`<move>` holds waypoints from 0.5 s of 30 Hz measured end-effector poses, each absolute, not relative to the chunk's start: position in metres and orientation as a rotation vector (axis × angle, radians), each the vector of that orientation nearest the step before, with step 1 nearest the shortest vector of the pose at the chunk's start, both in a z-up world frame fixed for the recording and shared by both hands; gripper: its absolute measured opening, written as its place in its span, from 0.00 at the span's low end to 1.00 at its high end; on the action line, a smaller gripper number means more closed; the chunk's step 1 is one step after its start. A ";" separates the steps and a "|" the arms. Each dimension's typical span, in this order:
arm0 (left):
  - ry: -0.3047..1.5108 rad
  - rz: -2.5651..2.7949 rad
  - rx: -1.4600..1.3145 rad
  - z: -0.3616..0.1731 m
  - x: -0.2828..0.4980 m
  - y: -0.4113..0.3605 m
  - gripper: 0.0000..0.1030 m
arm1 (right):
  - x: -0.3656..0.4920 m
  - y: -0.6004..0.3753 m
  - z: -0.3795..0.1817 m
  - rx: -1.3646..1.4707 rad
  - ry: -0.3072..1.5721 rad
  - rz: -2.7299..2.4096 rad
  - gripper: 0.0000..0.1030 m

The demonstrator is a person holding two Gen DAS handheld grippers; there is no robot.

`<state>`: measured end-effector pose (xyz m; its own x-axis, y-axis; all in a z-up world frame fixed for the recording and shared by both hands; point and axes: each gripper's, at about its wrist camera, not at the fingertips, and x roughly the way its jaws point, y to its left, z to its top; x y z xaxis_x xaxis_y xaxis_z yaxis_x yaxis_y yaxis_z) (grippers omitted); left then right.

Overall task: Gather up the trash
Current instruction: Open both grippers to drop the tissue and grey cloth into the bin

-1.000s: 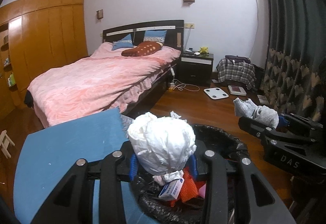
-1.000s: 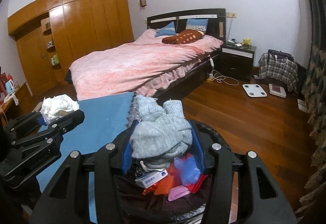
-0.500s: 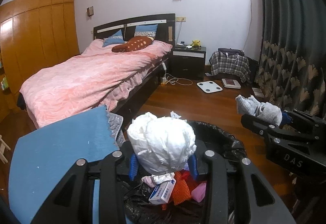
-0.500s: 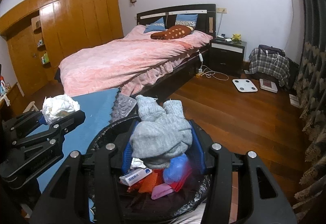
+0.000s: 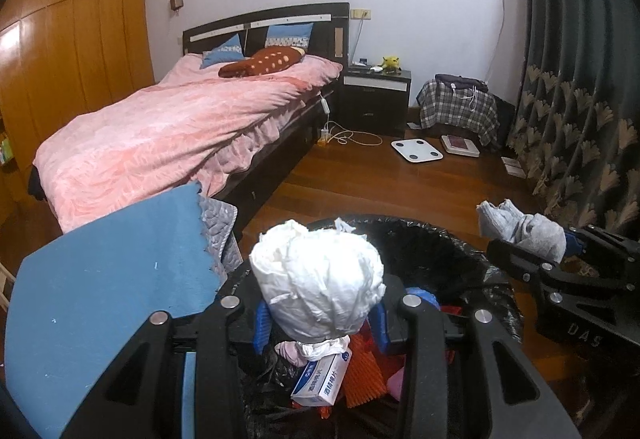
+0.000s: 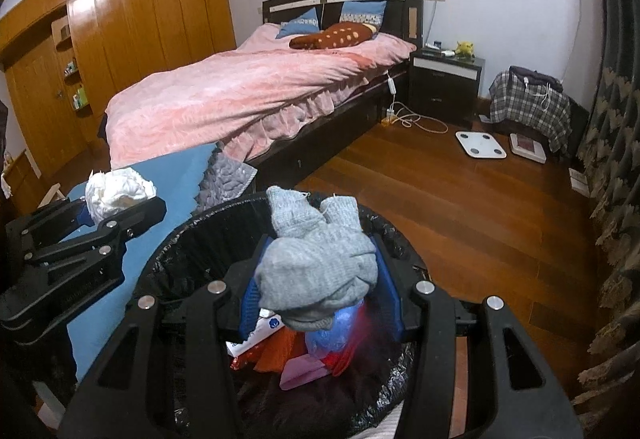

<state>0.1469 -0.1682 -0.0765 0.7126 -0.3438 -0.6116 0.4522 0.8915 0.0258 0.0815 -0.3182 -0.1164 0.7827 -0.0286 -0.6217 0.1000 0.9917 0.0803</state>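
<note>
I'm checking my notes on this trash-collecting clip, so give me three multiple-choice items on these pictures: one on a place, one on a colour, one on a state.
1. Where is the left gripper's white paper wad?
A. On the bed
B. Above the black-lined trash bin
C. On the nightstand

2. What colour is the crumpled cloth in the right gripper?
A. Grey
B. Green
C. Yellow

3. What state are the two grippers in?
A. Both open and empty
B. Only the left is loaded
C. Each shut on its own item

Answers:
1 B: the wad hangs over the bin's opening, with a small white box and orange trash below it.
2 A: the cloth between the blue pads is pale grey.
3 C: both wrist views show the pads pressed against a held item.
</note>
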 end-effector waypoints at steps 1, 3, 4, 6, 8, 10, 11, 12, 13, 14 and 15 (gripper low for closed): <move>0.646 -0.445 0.181 -0.079 0.149 -0.169 0.38 | 0.083 -0.319 -0.119 0.113 0.674 -0.069 0.46; 0.657 -0.454 0.179 -0.082 0.153 -0.171 0.39 | 0.087 -0.320 -0.124 0.118 0.682 -0.064 0.47; 0.665 -0.463 0.178 -0.083 0.155 -0.170 0.41 | 0.089 -0.320 -0.125 0.115 0.685 -0.061 0.48; 0.679 -0.475 0.170 -0.085 0.158 -0.169 0.51 | 0.092 -0.319 -0.128 0.100 0.688 -0.065 0.62; 0.684 -0.485 0.158 -0.085 0.160 -0.165 0.59 | 0.094 -0.318 -0.129 0.088 0.688 -0.078 0.66; 0.682 -0.487 0.155 -0.083 0.160 -0.161 0.63 | 0.095 -0.320 -0.129 0.086 0.689 -0.082 0.74; 0.679 -0.489 0.153 -0.082 0.160 -0.159 0.65 | 0.094 -0.320 -0.129 0.087 0.684 -0.088 0.78; 0.673 -0.487 0.152 -0.080 0.160 -0.156 0.68 | 0.093 -0.320 -0.128 0.087 0.679 -0.092 0.80; 0.668 -0.483 0.152 -0.078 0.160 -0.153 0.71 | 0.091 -0.320 -0.127 0.087 0.675 -0.095 0.87; 0.662 -0.478 0.153 -0.076 0.159 -0.151 0.76 | 0.090 -0.320 -0.126 0.086 0.670 -0.099 0.89; 0.656 -0.473 0.154 -0.074 0.158 -0.148 0.78 | 0.089 -0.321 -0.124 0.086 0.666 -0.102 0.89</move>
<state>0.1578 -0.1482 -0.0738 0.6912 -0.3734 -0.6187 0.4686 0.8833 -0.0095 0.0887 -0.3210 -0.1238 0.7817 -0.0671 -0.6200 0.1218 0.9915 0.0464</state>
